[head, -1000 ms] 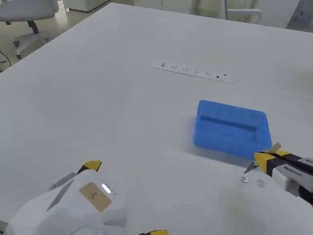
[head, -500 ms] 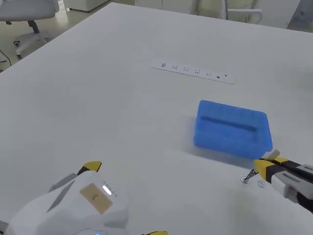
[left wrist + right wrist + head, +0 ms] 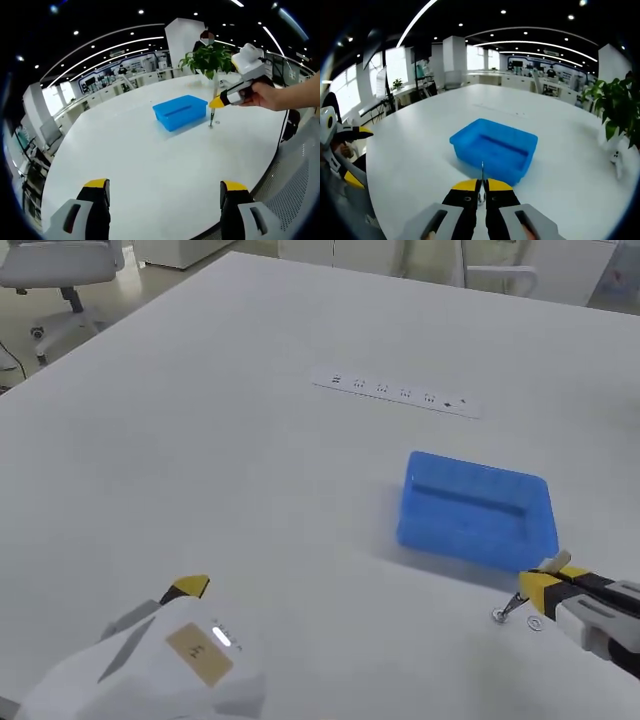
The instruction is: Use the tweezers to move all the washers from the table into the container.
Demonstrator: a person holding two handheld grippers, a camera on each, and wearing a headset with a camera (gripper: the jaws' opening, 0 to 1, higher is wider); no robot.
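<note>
Two small metal washers (image 3: 499, 616) (image 3: 534, 623) lie on the white table just in front of the blue container (image 3: 475, 510). My right gripper (image 3: 532, 586) is shut on thin metal tweezers (image 3: 510, 606), whose tip touches the left washer. In the right gripper view the tweezers (image 3: 482, 176) stick out between the shut jaws, pointing at the blue container (image 3: 495, 147). My left gripper (image 3: 240, 660) hovers low at the near left, open, with nothing between its jaws (image 3: 164, 192). From there the blue container (image 3: 180, 111) and the right gripper (image 3: 235, 92) show ahead.
A white power strip (image 3: 395, 395) lies flat on the table behind the container. A potted plant (image 3: 207, 57) stands past the table's far end. An office chair (image 3: 60, 265) stands off the table's far left corner.
The right gripper has come down and a little forward, bringing the tweezers' tip from above the table onto the left washer. The left gripper has barely moved.
</note>
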